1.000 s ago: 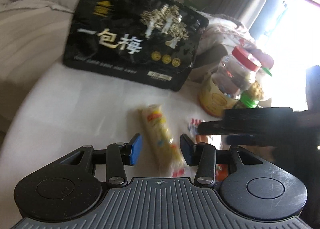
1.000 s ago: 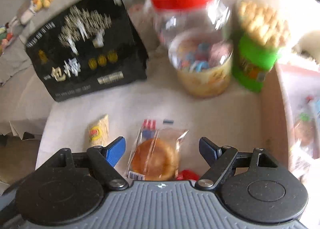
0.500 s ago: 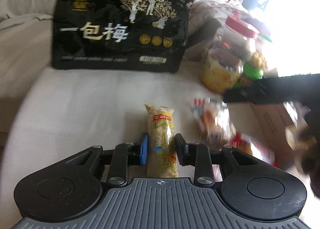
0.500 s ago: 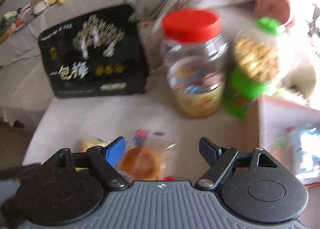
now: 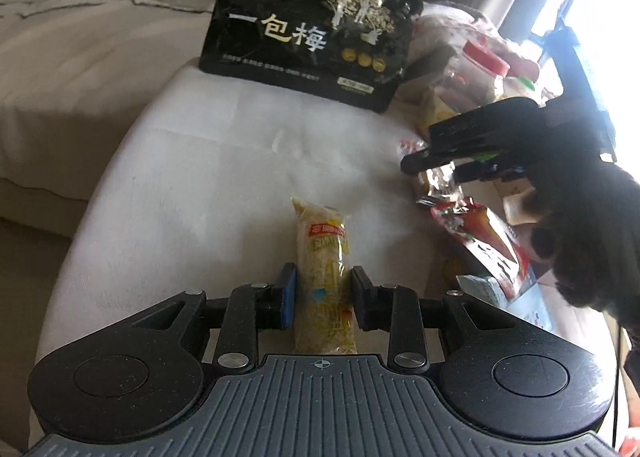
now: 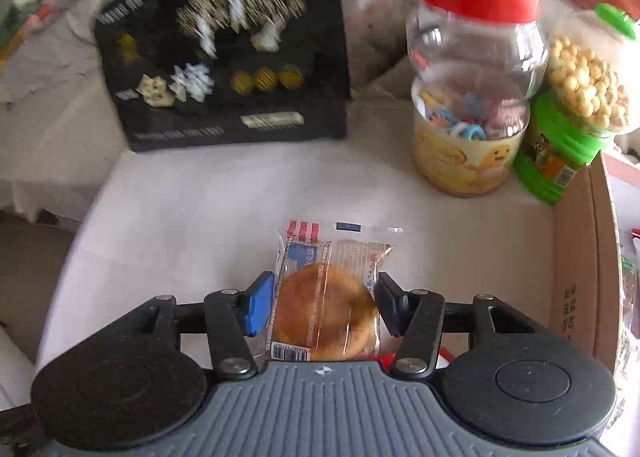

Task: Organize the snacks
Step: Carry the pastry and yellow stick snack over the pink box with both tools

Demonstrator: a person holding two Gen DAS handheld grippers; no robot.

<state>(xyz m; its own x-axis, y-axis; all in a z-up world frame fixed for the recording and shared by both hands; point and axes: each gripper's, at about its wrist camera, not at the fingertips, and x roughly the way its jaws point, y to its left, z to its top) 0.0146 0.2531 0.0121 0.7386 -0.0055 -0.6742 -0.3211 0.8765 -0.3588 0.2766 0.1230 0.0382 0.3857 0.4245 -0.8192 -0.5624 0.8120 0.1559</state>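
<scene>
Two grippers show in the left wrist view. The left gripper (image 5: pixel 322 295) has its fingers closed onto one yellow stick pack (image 5: pixel 323 277), pads pressing both sides of its near half. This pack is long and narrow, clear film over pale yellow contents, with a red and yellow label near its far end; it lies lengthwise on the white table (image 5: pixel 208 161), pointing away. To the right, the right gripper (image 5: pixel 480 145) reaches in from the right edge over one clear-wrapped cake (image 5: pixel 438 181); from here I cannot tell how far its fingers are apart. One red packet (image 5: pixel 480 233) lies just near of that cake. One black bag (image 5: pixel 312 25) with pale lettering stands at the far edge of the table. One red-lidded jar (image 5: pixel 480 69) stands far right, partly hidden.

Seen from the right wrist, the right gripper (image 6: pixel 326 307) has its fingers narrowed around the cake (image 6: pixel 324 305), the blue left pad and dark right pad touching the wrapper's sides. It is round and golden brown, in clear film with a red-striped far edge and a barcode at the near end, lying flat on the table (image 6: pixel 200 209). Two jars stand far right, touching: the red-lidded jar (image 6: pixel 476 77), holding coloured pieces, and one green jar (image 6: pixel 576 105), holding pale round balls. The black bag (image 6: pixel 224 49) stands far left, blurred. One cardboard box (image 6: pixel 584 265) sits at the right edge.
</scene>
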